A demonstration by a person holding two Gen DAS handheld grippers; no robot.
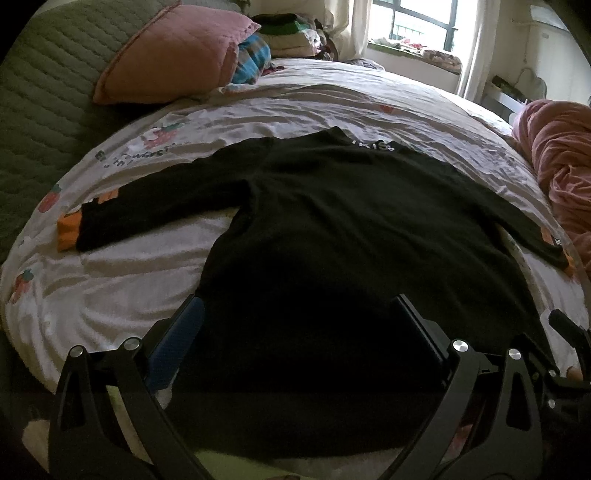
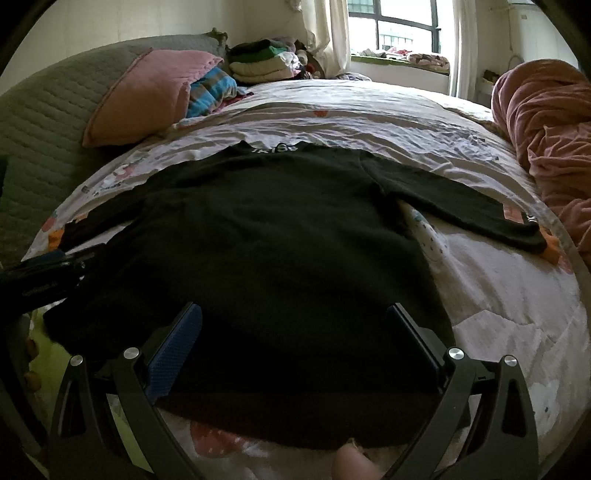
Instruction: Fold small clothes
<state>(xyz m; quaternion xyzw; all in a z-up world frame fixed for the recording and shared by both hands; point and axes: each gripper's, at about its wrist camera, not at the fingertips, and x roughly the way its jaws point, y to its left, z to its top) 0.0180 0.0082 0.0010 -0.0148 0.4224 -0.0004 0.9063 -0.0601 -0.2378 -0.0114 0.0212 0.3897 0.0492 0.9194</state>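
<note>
Left wrist view puts us low over a bed (image 1: pixel 295 107) dressed in a pale, creased sheet printed with strawberries and lettering. A black long-sleeved top (image 1: pixel 332 221) lies flat across the sheet, sleeves spread to both sides, orange cuffs at the sleeve ends, white lettering at the collar on the far edge. Our left gripper (image 1: pixel 295 321) hangs over the near hem with its jaws spread wide and nothing between them (the hem runs under both fingers). In the right wrist view our right gripper (image 2: pixel 293 325) sits the same way over the hem, jaws released, and the left gripper shows at that frame's left edge.

Around the bed we see a green quilted headboard (image 1: pixel 40 110) on the left, with a pink pillow (image 1: pixel 173 55) leaning against it. Beside the pillow lies a blue plaid cloth (image 1: pixel 253 59), and behind it a stack of folded clothes (image 2: pixel 262 61). A rumpled pink blanket (image 2: pixel 546 129) is heaped on the right side of the bed. Beyond the bed, a window (image 2: pixel 399 26) with dark frames and pale curtains lets in daylight, and more fabric lies along its sill.
</note>
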